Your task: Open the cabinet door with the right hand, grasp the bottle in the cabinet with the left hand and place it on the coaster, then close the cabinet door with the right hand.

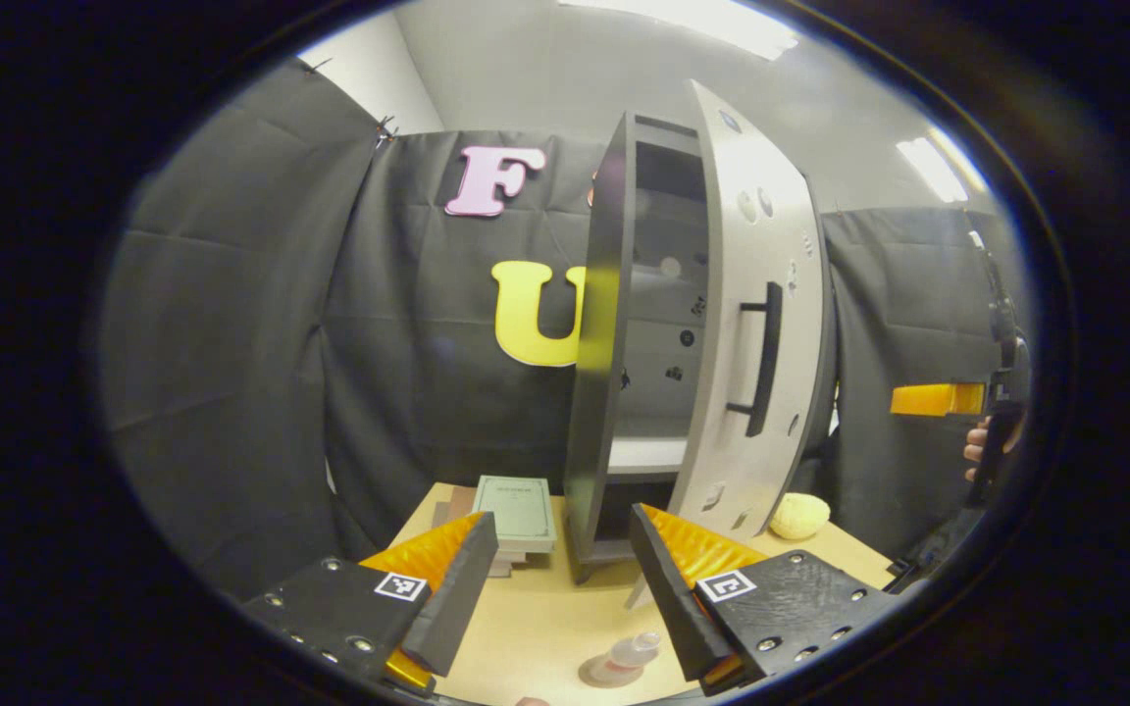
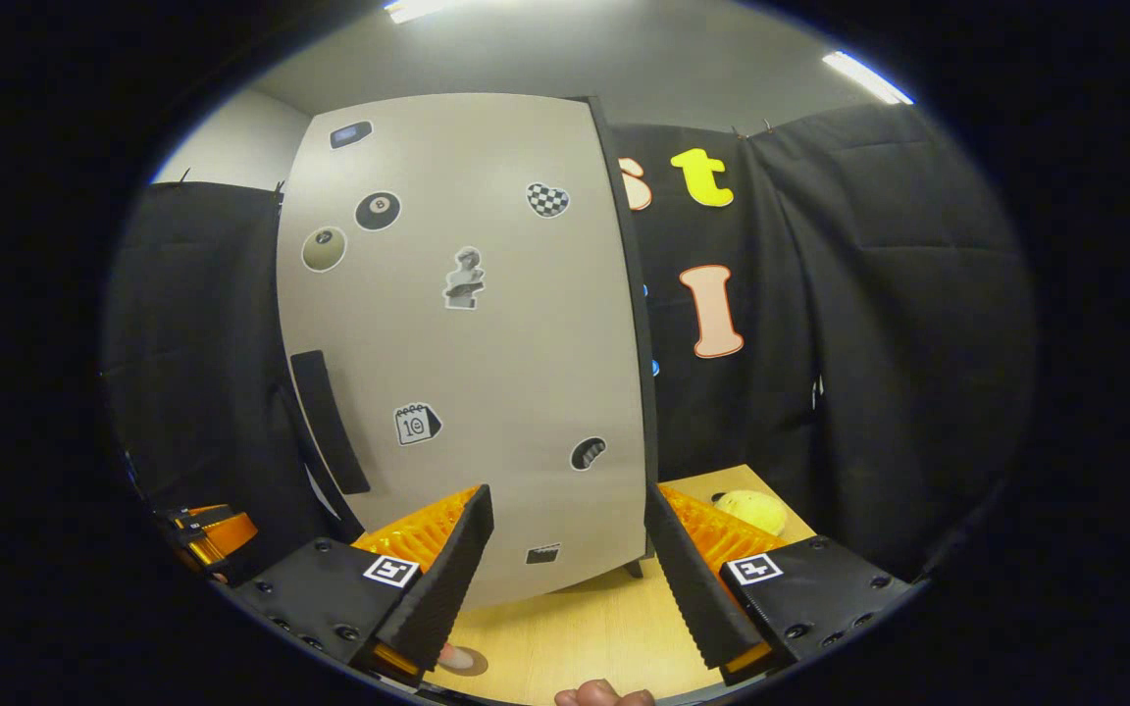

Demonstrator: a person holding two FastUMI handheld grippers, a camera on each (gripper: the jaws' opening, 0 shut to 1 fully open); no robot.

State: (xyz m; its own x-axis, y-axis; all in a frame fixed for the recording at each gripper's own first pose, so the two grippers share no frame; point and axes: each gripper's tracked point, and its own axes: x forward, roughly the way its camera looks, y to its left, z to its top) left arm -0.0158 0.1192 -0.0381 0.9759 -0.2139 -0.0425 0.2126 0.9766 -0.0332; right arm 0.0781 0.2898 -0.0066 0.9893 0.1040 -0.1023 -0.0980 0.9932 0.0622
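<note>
Left gripper view, from nine o'clock across to three: the booth's black cloth wall; a stack of books [image 1: 516, 515] on the tabletop [image 1: 545, 628]; the left gripper [image 1: 557, 588] at six o'clock, jaws spread and holding nothing; between them, low on the tabletop, the bottle [image 1: 632, 654] standing on the coaster [image 1: 596, 675]; above, at twelve o'clock, the cabinet [image 1: 614, 363] with its door [image 1: 756, 324] swung open and the dark bar handle [image 1: 766, 358] facing the camera; a yellow sponge-like lump [image 1: 799, 516] at four o'clock; at three o'clock, a hand [image 1: 979, 449] on the other gripper, apart from the door.

Right gripper view, same order: the door [image 2: 467, 343], pale and dotted with stickers, its handle [image 2: 328, 422] at nine o'clock; the right gripper [image 2: 565, 579] at six o'clock, jaws spread, empty, near the door's lower edge but not touching; the yellow lump [image 2: 751, 510] at four o'clock.

Progress, as judged: opening and placing appear complete; closing the door with the right gripper remains.

Setting: pale wood tabletop; black cloth on all sides; white ceiling with strip lights.
</note>
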